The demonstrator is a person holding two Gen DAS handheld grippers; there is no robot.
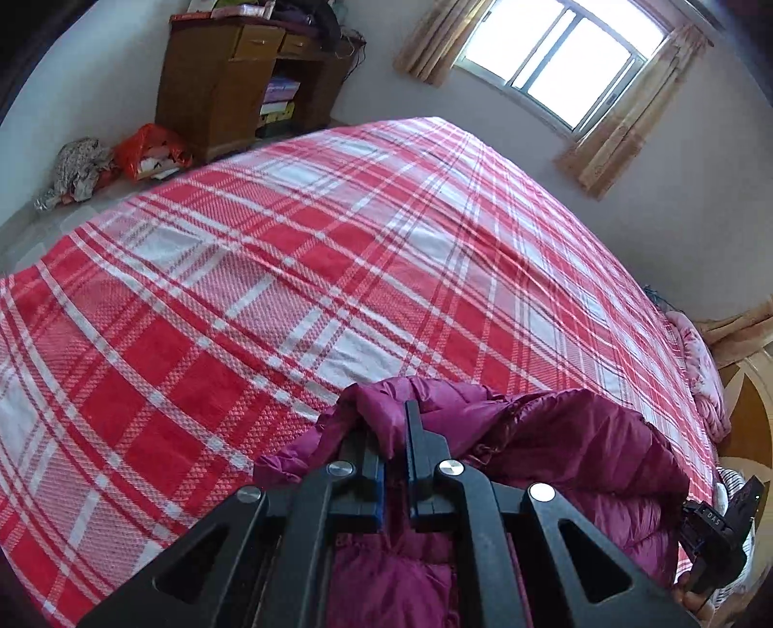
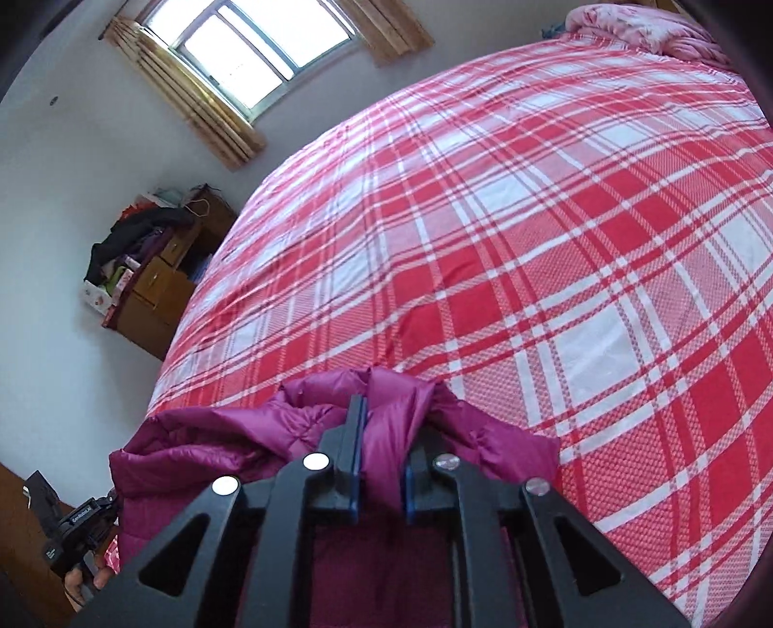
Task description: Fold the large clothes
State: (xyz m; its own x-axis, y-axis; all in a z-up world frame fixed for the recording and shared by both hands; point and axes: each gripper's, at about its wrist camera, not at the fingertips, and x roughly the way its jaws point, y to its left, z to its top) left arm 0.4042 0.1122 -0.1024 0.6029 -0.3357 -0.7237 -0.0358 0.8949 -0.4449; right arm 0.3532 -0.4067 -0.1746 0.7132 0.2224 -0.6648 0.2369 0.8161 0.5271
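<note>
Each claw is clenched on an edge of the purple down jacket (image 1: 570, 435): left claw (image 1: 396, 435), right claw (image 2: 381, 435); gripped apart, so it spreads flat over the plaid bed (image 1: 290, 290).

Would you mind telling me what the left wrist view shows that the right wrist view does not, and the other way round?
Only the left wrist view shows the orange plastic bag and the heap of patterned cloth on the floor beside the wooden cabinet.

Only the right wrist view shows the dark clothes piled on that cabinet, and the whole pink quilt at the bed's far end.

Both show the red plaid bedspread, the curtained window, and the purple down jacket, clamped by the left gripper and the right gripper.
</note>
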